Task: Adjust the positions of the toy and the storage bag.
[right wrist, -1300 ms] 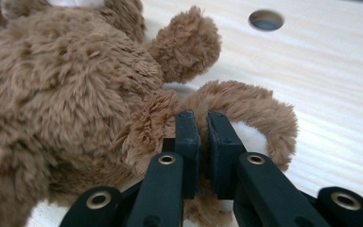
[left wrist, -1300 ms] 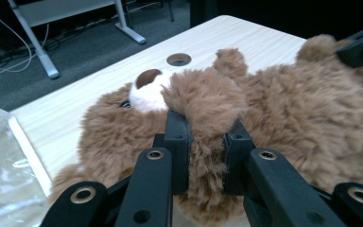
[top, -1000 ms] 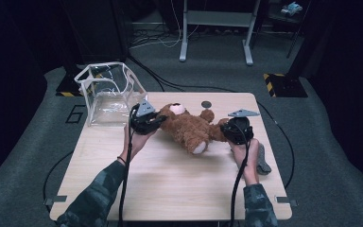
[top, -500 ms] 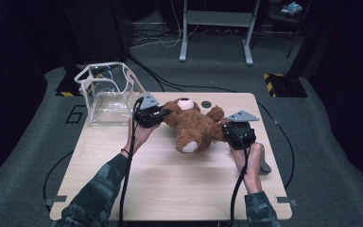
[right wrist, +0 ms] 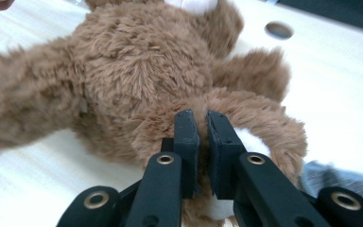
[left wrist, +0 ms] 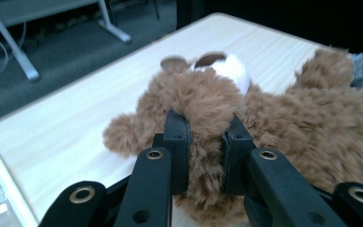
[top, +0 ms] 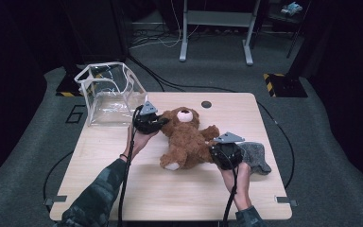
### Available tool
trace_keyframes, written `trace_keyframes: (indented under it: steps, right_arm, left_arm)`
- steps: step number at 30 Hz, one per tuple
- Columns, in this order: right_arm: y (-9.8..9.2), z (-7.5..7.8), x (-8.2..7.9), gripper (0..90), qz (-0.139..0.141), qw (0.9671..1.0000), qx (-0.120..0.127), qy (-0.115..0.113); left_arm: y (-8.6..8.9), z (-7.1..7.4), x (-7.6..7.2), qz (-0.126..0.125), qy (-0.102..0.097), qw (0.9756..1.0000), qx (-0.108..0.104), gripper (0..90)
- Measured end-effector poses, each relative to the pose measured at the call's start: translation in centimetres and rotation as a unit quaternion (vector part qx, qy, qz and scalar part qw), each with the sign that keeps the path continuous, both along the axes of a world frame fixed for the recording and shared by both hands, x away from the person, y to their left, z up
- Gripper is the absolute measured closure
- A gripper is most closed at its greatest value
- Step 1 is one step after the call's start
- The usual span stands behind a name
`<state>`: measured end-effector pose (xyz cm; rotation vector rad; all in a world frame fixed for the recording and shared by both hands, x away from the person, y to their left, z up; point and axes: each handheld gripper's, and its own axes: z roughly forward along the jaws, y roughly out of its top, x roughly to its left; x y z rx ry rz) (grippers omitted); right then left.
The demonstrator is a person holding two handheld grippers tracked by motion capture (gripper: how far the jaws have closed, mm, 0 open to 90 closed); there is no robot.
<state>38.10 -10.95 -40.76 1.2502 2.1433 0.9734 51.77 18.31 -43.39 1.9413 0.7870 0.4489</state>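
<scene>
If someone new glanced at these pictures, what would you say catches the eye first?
A brown teddy bear lies on its back mid-table, pinched from both sides: the left tool clamps fur beside its head, the right tool a leg. Behind the left hand stands a clear plastic bag; a grey cloth lies by the right tool.

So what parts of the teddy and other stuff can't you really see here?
- Teddy bear: eyes too small in the high view; face turned away in the left gripper view.
- Its paw: squeezed between the left gripper jaws.
- Its foot: pinched by the right gripper.
- Grey cloth: partly behind that gripper in the high view.
- Clear box: inside lost in glare.
</scene>
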Motion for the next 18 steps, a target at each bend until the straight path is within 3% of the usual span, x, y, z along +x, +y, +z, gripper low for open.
trace_keyframes:
  steps: [2, 6, 9, 10, 12, 13, 14, 15, 17, 18]
  right_arm:
    - [0.0, -1.1, -0.1, 82.9, 0.006, 0.9998, 0.011, 0.018]
    - [0.1, -1.7, -0.3, 79.8, 0.013, 0.9990, 0.030, 0.030]
    - [-0.1, -1.8, -0.2, 76.1, 0.026, 0.9987, 0.033, 0.030]
    - [-0.3, -1.6, -0.2, 70.9, 0.028, 0.9981, 0.044, 0.034]
    - [-0.4, -1.4, -0.3, 69.1, 0.032, 0.9976, 0.053, 0.032]
    - [-0.6, -1.1, -0.3, 63.7, 0.034, 0.9966, 0.067, 0.032]
    - [-1.1, -0.6, -0.4, 58.7, 0.039, 0.9950, 0.086, 0.031]
    - [-1.1, -0.6, -0.4, 58.7, 0.039, 0.9950, 0.086, 0.031]
    - [-1.7, -0.2, -0.3, 49.3, 0.032, 0.9950, 0.090, 0.026]
    - [-1.7, -0.2, -0.3, 49.3, 0.032, 0.9950, 0.090, 0.026]
  left_arm:
    - [0.2, -0.6, -0.1, 0.005, 0.005, 1.0000, 0.000, 75.7]
    - [1.1, -1.6, -0.3, 0.019, 0.030, 0.9993, -0.014, 73.6]
    - [1.3, -1.8, -0.4, 0.022, 0.036, 0.9990, -0.014, 71.7]
    - [1.6, -1.8, -0.5, 0.024, 0.043, 0.9987, -0.016, 68.6]
    - [1.7, -1.8, -0.5, 0.029, 0.046, 0.9984, -0.014, 61.1]
    - [1.9, -1.7, -0.5, 0.035, 0.048, 0.9981, -0.015, 61.1]
    - [2.1, -1.6, -0.6, 0.036, 0.051, 0.9980, -0.014, 53.2]
    - [2.2, -1.6, -0.6, 0.044, 0.052, 0.9976, -0.014, 53.2]
    - [2.5, -1.3, -0.7, 0.057, 0.057, 0.9966, -0.015, 38.3]
    - [2.5, -1.3, -0.7, 0.057, 0.057, 0.9966, -0.015, 34.5]
